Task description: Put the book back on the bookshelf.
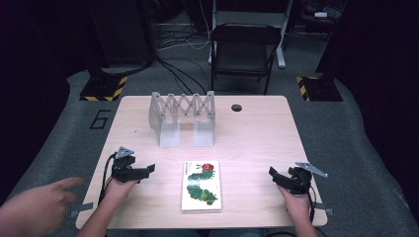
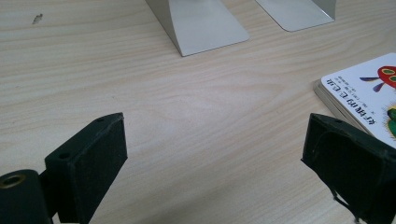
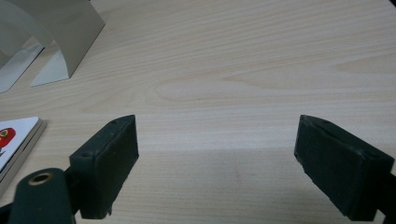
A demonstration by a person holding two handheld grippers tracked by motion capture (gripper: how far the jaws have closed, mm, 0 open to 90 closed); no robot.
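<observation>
Both sets of fingers wide open, empty. Book flat on desk between left gripper and right gripper. Best: pinch long edges, lift level, stand in rack.

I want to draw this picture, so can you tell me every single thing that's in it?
book: 1, white with a green caterpillar, flat on the near middle of the table
rack: 1, pale grey, folding, standing at the far middle of the table
table: 1, light wood, with a dark round hole near its far edge
chair: 1, black, on the floor behind the table
cables: several, black and white, on the grey floor beyond the table
left gripper: 1, black, left of the book, jaws wide apart
right gripper: 1, black, right of the book, jaws wide apart
hand: 1 more, at the bottom left corner, off the table
</observation>
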